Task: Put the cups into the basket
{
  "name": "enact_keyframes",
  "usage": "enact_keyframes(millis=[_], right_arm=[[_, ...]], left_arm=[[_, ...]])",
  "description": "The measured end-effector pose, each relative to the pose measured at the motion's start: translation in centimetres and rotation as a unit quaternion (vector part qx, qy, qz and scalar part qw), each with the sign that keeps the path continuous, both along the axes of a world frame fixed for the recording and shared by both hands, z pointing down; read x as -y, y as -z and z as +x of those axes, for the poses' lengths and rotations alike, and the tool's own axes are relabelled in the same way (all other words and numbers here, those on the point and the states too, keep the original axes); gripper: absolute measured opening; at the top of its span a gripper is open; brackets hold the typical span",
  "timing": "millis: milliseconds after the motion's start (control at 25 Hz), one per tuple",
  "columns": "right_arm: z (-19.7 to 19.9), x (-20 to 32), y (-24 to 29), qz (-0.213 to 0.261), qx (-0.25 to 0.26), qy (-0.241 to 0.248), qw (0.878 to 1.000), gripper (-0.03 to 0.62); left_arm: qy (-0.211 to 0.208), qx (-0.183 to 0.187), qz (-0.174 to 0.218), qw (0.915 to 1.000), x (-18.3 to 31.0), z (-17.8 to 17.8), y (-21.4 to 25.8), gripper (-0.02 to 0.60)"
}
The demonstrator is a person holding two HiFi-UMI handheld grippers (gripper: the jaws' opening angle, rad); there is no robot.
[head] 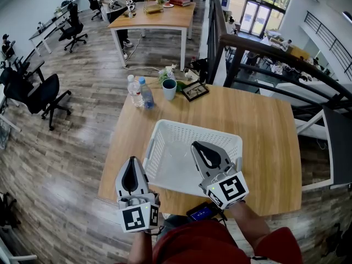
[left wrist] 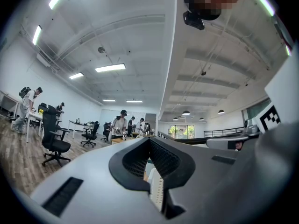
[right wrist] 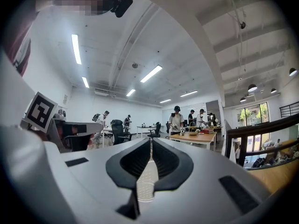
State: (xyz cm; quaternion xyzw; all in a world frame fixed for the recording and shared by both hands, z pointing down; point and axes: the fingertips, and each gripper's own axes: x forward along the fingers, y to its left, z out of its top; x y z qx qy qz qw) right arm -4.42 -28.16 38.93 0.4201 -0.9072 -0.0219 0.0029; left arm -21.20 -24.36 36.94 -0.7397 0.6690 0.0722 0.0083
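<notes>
Two claws are pinched shut, with nothing between their jaws. The left claw (head: 132, 160) hangs above the near edge of the pale wooden worktop (head: 264, 142), just left of the white slotted plastic basket (head: 159, 139). The right claw (head: 198, 146) sits over the basket's near side. One teal cup (head: 169, 89) stands upright at the worktop's far edge, outside the basket. It is just beside two clear water bottles (head: 146, 94) and a dark picture frame (head: 194, 91), well apart from both claws.
</notes>
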Motion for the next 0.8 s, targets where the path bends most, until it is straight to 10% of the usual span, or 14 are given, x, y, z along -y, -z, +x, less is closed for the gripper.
enact_keyframes(millis=[800], right_arm=[[0.29,-0.11,0.06,0.003,0.004,-0.001,1.0,0.015]], left_arm=[[0.001,0.001,0.002,1.0,-0.13,0.11,0.01,0.0]])
